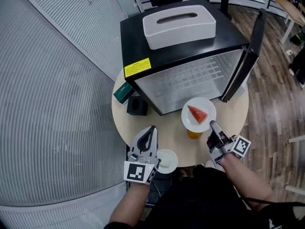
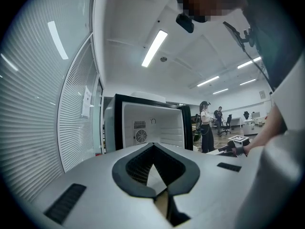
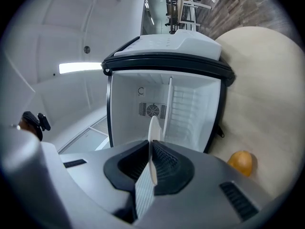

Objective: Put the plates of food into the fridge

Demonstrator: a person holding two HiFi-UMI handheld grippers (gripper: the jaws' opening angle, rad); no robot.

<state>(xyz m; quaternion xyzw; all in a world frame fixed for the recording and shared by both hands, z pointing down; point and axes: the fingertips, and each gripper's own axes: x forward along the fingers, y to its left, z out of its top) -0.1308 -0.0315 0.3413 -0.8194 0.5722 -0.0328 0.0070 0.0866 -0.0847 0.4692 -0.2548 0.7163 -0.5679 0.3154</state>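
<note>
Table (image 1: 164, 130), one open fridge (image 1: 138, 39), right claw (image 1: 213, 125) gripping watermelon plate (image 1: 189, 119), second plate (image 1: 167, 161), left claw (image 1: 152, 128) closed.

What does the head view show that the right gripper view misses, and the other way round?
Only the head view: the watermelon slice on the white plate, the closed left gripper, a small white dish beside it, and a green box and black cube-shaped object by the fridge.
Only the right gripper view: the fan vent on the fridge's back wall, and the plate seen edge-on, pinched between the right gripper fingers.
Both: the open fridge, the round table and the held plate.
</note>
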